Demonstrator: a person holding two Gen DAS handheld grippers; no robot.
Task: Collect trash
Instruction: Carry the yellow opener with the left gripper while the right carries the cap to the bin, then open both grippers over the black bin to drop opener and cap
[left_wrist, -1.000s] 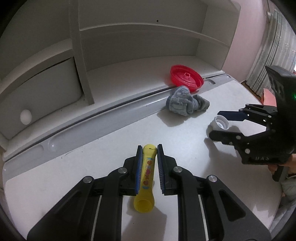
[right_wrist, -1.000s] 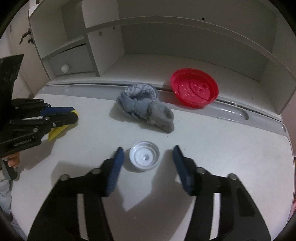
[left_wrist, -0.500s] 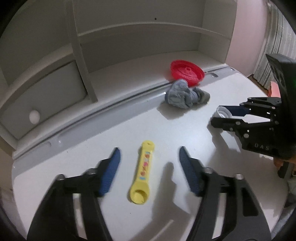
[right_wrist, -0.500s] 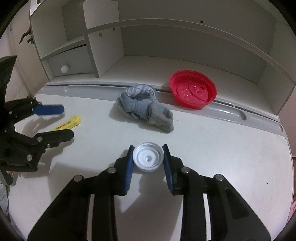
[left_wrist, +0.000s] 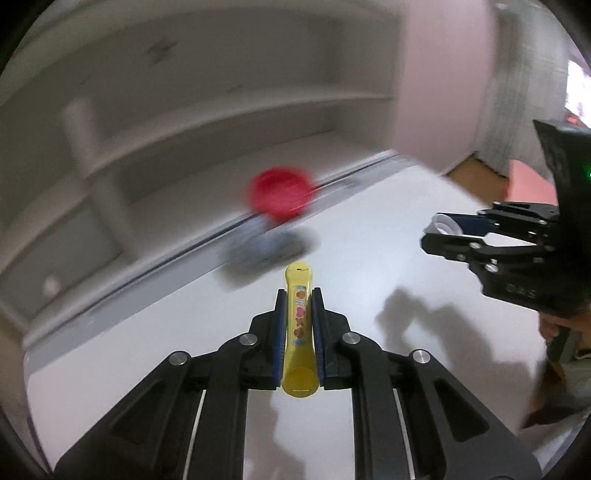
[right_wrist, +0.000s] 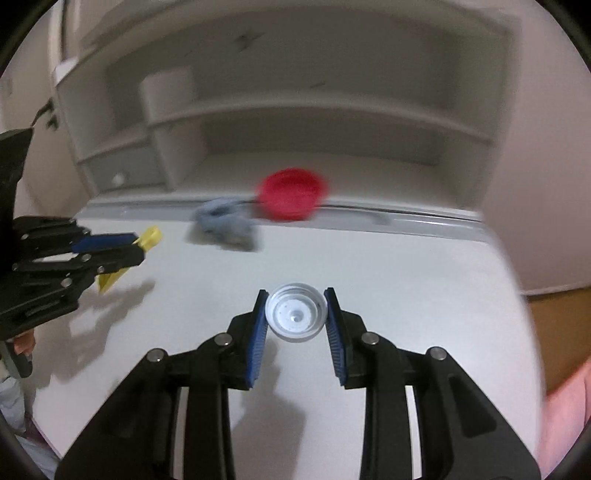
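Note:
My left gripper (left_wrist: 299, 299) is shut on a yellow tube-shaped wrapper (left_wrist: 298, 325) with red pictures and holds it above the white desk (left_wrist: 369, 221). My right gripper (right_wrist: 296, 306) is shut on a white plastic cap (right_wrist: 296, 316), also lifted off the desk. Each gripper shows in the other's view: the right gripper (left_wrist: 443, 236) with the cap at the right, the left gripper (right_wrist: 133, 247) with the yellow wrapper (right_wrist: 147, 236) at the left.
A grey crumpled cloth (right_wrist: 225, 225) lies near the desk's back rail. A red round lid (right_wrist: 291, 197) sits behind it on the shelf ledge. White shelving (right_wrist: 295, 110) rises at the back. A pink wall (left_wrist: 443, 92) and floor are to the right.
My left gripper has closed on the yellow wrapper and lifted it. My right gripper has lifted the white cap. Both views have swung, with the background blurred by motion.

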